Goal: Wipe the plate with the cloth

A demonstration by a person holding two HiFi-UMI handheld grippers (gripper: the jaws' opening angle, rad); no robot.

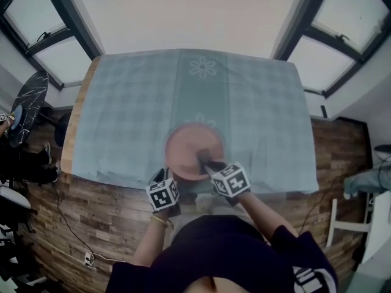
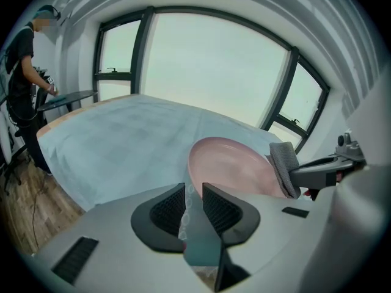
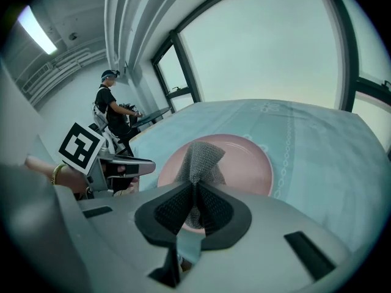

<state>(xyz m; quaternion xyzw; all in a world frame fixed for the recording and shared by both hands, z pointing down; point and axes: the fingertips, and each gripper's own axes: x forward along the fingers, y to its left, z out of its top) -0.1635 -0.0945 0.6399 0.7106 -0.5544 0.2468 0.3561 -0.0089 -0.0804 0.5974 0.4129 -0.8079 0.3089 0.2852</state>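
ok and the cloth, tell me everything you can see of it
The cloth is a small grey piece with a coarse, knit-like texture. It is bunched up and pinched between the fingers of the right gripper, with a crumpled flap sticking out past the fingertips. It hangs over the pink plate. Its lower end seems to rest on the plate, but contact is hard to confirm.

Dark top, grey grippers
Black short-sleeved top (image 1: 232, 249) with white sleeve print, gold bracelet (image 1: 160, 220); pale grey left gripper (image 2: 193, 191) and right gripper (image 3: 195, 185), black ribbed pads (image 2: 168, 209), black-and-white marker cubes (image 1: 163, 195).
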